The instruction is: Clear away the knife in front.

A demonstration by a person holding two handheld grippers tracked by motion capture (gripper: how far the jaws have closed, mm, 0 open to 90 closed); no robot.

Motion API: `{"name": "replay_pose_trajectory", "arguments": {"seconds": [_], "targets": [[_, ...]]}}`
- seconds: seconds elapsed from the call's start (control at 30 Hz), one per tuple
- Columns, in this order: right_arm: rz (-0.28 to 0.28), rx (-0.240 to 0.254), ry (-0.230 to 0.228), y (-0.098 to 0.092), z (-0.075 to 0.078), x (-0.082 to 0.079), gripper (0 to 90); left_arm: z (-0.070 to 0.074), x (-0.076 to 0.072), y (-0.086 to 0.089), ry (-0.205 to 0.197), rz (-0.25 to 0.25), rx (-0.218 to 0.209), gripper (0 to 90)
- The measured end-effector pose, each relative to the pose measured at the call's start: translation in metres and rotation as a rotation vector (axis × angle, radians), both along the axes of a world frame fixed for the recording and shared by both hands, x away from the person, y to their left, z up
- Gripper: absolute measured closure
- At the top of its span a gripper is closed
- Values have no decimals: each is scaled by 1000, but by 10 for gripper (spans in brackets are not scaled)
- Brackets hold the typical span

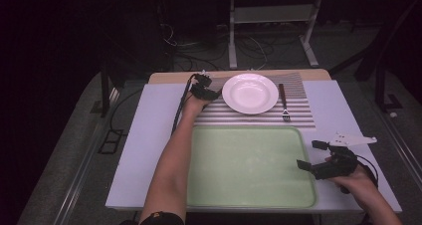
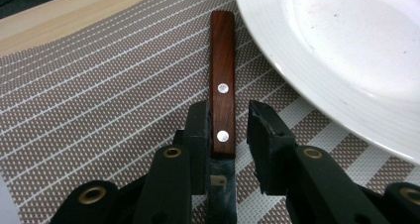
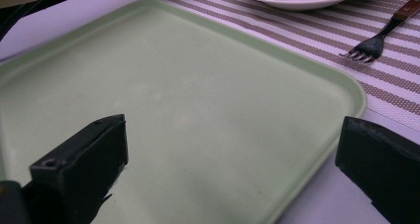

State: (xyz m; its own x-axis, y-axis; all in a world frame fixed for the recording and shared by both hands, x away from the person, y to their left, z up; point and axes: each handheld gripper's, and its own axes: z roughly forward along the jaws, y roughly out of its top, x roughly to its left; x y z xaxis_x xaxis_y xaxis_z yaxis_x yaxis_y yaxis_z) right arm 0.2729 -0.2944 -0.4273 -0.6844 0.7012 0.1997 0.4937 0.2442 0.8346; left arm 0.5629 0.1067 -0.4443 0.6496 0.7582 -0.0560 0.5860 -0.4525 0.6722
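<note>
A knife with a brown wooden handle (image 2: 223,80) lies on the striped placemat (image 2: 99,90), just left of the white plate (image 2: 346,45). My left gripper (image 2: 230,114) straddles the handle's near end. One jaw rests against the wood, while a gap shows between the handle and the other jaw. In the high view that gripper (image 1: 204,89) sits at the plate's (image 1: 250,93) left edge. A fork (image 1: 283,104) lies right of the plate. My right gripper (image 1: 309,154) stands open at the right rim of the green tray (image 1: 249,170), nothing between its jaws.
The tray (image 3: 198,110) has nothing on it and lies in front of the placemat (image 1: 298,116). The fork (image 3: 371,44) points its tines toward the tray. A wooden strip runs along the table's far edge. Cables and a metal frame stand beyond the table.
</note>
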Motion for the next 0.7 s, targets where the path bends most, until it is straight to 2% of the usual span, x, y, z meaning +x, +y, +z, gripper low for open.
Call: {"name": "replay_pose_trajectory", "arguments": {"seconds": [0.13,0.43,0.63,0.7], "targets": [[0,0,1,0,0,0,0,-1,1,1,6,8,-8,729],[0,-1,2,0,0,0,0,-2,-1,-1,-19,-9,32,758],[0,-1,2,0,0,0,0,-2,-1,0,-18,-12,28,768],[-1,-1,1,0,0,0,0,-2,0,2,-10,-9,13,770]]}}
